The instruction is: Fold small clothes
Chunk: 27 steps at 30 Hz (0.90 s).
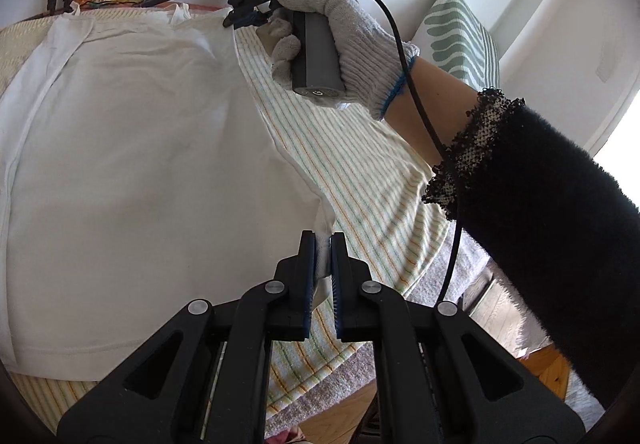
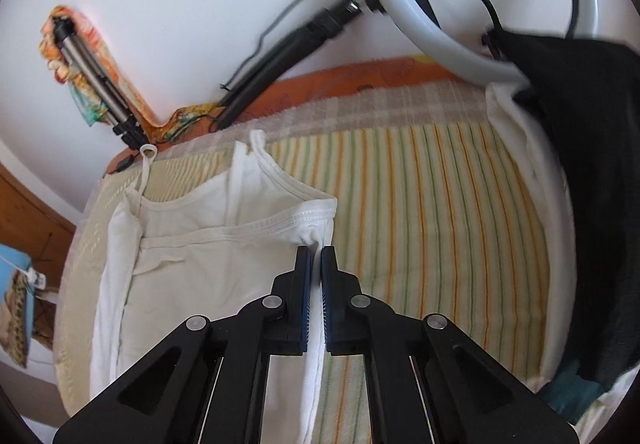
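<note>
A white camisole top (image 1: pixel 132 147) lies flat on a striped towel (image 1: pixel 360 171). My left gripper (image 1: pixel 322 240) is shut on its right side edge near the hem. In the right wrist view the top (image 2: pixel 208 256) shows its thin straps and neckline, with its left side folded in. My right gripper (image 2: pixel 315 254) is shut on the top's right edge just below the armhole corner. The right gripper also shows in the left wrist view (image 1: pixel 248 13), held by a gloved hand (image 1: pixel 344 43) at the top's far corner.
A ring light (image 2: pixel 420 3) on a black stand leans over the far edge. A tripod (image 2: pixel 96 83) stands against the white wall. Black cloth (image 2: pixel 592 163) lies at the right of the striped towel (image 2: pixel 440 224). A green patterned cushion (image 1: pixel 460 31) lies behind.
</note>
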Each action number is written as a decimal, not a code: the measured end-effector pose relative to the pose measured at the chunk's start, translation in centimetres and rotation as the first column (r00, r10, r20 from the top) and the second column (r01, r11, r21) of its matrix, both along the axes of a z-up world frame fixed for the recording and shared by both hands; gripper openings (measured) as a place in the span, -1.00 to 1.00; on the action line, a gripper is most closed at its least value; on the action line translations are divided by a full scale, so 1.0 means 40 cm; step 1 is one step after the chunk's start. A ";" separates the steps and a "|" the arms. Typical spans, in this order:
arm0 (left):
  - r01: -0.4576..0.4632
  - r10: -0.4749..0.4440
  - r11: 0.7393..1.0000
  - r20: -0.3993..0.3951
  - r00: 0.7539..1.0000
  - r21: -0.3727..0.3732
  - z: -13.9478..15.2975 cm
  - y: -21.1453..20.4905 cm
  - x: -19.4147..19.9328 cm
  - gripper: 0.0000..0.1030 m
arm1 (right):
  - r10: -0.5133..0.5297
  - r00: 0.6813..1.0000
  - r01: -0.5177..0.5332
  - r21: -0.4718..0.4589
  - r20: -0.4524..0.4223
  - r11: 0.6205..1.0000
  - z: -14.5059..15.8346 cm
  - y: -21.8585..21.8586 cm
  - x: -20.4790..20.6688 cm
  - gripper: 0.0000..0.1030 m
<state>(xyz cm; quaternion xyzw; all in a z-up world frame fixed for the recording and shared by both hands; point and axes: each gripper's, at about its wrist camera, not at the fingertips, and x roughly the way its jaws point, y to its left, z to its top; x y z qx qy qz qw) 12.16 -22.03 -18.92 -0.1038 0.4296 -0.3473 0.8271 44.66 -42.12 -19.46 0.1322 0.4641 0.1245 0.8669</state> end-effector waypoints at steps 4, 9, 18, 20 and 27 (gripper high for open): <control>-0.016 0.016 0.999 -0.007 1.000 -0.035 0.010 0.039 -0.002 -0.89 | -0.001 1.000 0.002 -0.059 0.015 0.998 0.036 0.035 -0.007 -0.96; -0.046 0.045 0.997 -0.015 0.999 -0.068 0.018 0.103 -0.003 -0.89 | 0.009 0.999 -0.004 -0.100 0.044 0.995 0.072 0.086 -0.024 -0.96; -0.113 0.110 0.989 -0.033 0.993 -0.098 0.013 0.227 -0.014 -0.89 | 0.068 0.995 -0.057 -0.151 0.067 0.987 0.100 0.226 -0.024 -0.96; -0.133 0.130 0.987 -0.038 0.991 -0.093 0.007 0.254 -0.013 -0.89 | 0.080 0.995 -0.070 -0.158 0.061 0.985 0.093 0.263 -0.018 -0.96; -0.173 0.169 0.983 -0.062 0.984 -0.062 -0.019 0.297 -0.007 -0.89 | 0.106 0.994 -0.100 -0.184 0.023 0.978 0.046 0.368 0.007 -0.96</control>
